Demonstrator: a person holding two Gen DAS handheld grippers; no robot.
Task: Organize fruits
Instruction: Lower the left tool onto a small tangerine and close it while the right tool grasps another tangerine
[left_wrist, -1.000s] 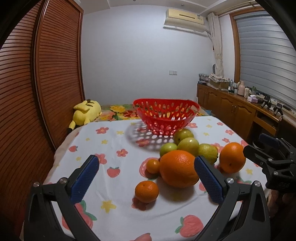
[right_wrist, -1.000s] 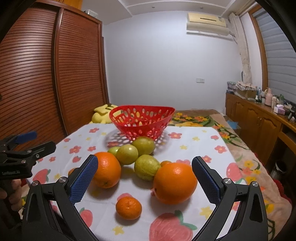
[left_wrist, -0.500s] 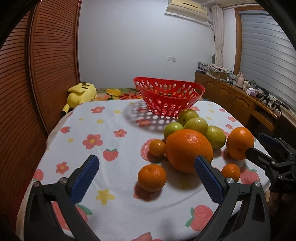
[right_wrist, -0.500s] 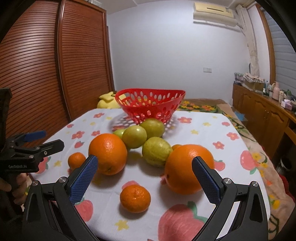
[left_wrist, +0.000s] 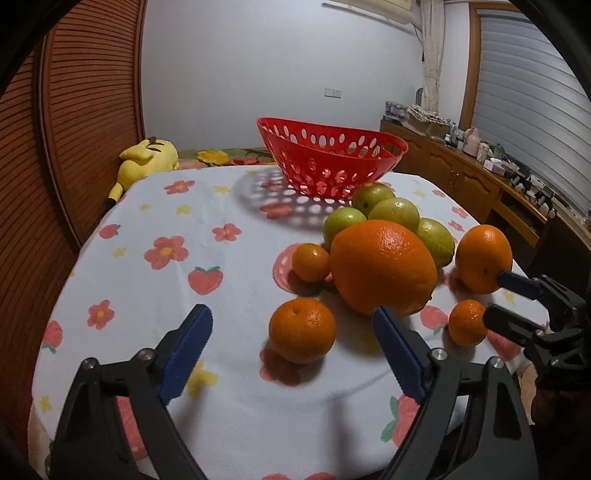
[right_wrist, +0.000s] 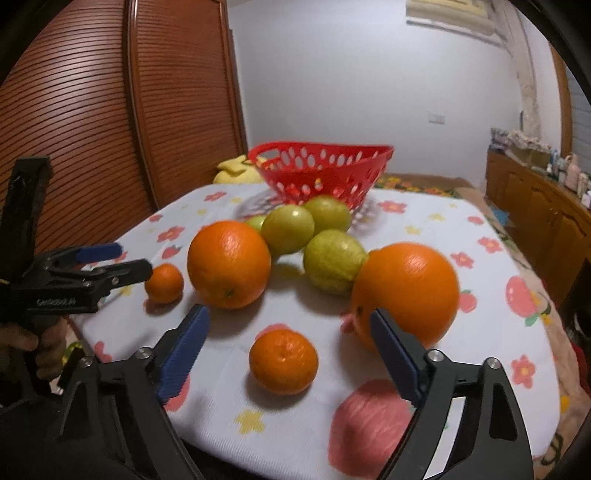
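A red perforated basket (left_wrist: 332, 162) stands empty at the far side of the table; it also shows in the right wrist view (right_wrist: 321, 171). In front of it lie several green fruits (left_wrist: 393, 212), two big oranges (left_wrist: 382, 267) (left_wrist: 484, 258) and three small tangerines (left_wrist: 302, 335) (left_wrist: 312, 262) (left_wrist: 466, 322). My left gripper (left_wrist: 291, 338) is open, low over the table, with a small tangerine between its fingers. My right gripper (right_wrist: 290, 338) is open around another small tangerine (right_wrist: 283, 361), with a big orange (right_wrist: 406, 291) by its right finger.
The table has a white cloth (left_wrist: 177, 236) printed with flowers and strawberries. A yellow plush toy (left_wrist: 147, 158) lies beyond the far left edge. Wooden slatted doors (left_wrist: 85, 122) stand on the left and a cluttered sideboard (left_wrist: 480, 173) on the right.
Both grippers have come lower and closer to the fruit. Each now has a small tangerine between its open fingers. No fruit has moved.
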